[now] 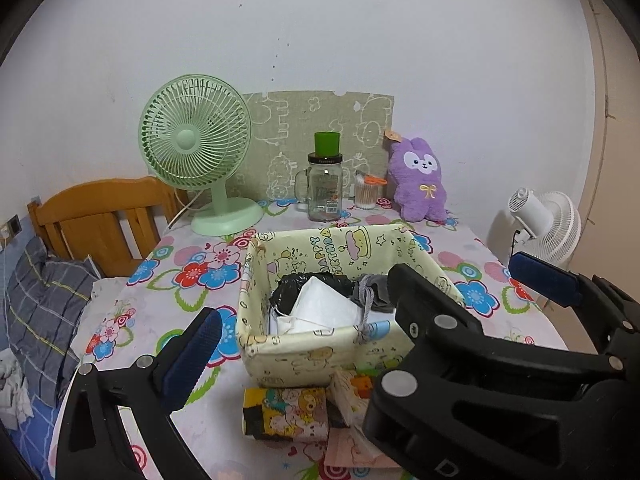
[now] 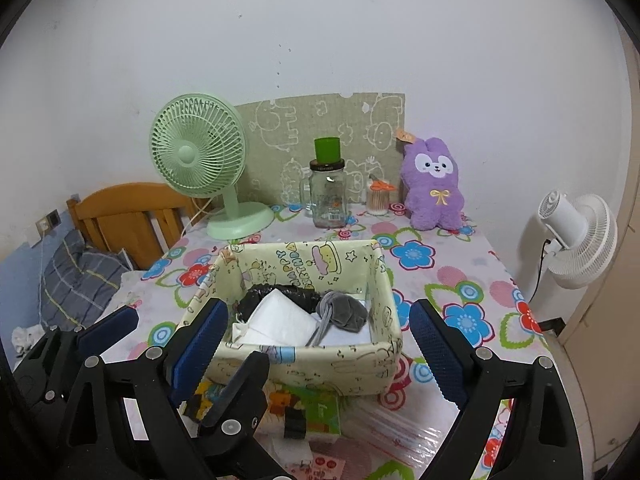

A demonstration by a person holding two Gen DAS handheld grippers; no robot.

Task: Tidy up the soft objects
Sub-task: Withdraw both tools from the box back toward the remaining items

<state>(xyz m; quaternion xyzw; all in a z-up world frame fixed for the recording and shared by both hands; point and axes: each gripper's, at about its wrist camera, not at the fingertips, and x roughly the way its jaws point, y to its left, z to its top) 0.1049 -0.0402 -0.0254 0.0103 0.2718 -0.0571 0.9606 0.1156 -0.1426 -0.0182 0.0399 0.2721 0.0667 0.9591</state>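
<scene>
A pale yellow fabric storage box (image 2: 304, 368), printed with cartoon figures and birthday lettering, is seen standing upright and open-topped on the flowered tablecloth. Inside it, a crumpled black item (image 2: 276, 296) is set toward the back, a folded white cloth (image 2: 280, 322) is laid over its front, and a grey drawstring pouch (image 2: 346, 312) is placed at the right, touching both. A purple plush rabbit (image 2: 434, 184) with a yellow bow is propped upright at the far right against the wall, well apart from the box
</scene>
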